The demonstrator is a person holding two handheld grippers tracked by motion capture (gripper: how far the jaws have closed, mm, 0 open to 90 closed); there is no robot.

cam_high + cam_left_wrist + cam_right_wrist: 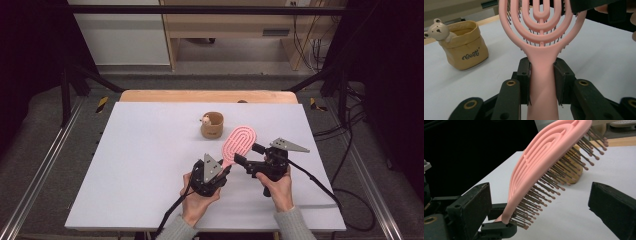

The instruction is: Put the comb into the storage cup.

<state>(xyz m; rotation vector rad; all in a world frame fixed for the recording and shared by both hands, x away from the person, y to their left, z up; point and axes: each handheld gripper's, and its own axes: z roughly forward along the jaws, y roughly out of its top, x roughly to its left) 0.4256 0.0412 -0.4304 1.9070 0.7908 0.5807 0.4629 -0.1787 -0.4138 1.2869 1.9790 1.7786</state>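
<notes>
A pink vented hairbrush (239, 141) is held off the white table (140, 165) by its handle. My left gripper (222, 172) is shut on that handle (541, 82), with one black pad pressing each side. The oval head (541, 22) rises away from the jaws, its brown bristles (564, 170) pointing toward my right gripper's side. My right gripper (248, 154) is open. Its two wide-apart jaws stand on either side of the brush head (544, 157) without touching it.
A small tan pouch-shaped cup (212, 126) with a white bear figure (438, 31) on its rim stands just beyond the brush. The table's wooden far edge (207, 96) lies behind it. Black cables (320, 185) trail off from both grippers toward the near edge.
</notes>
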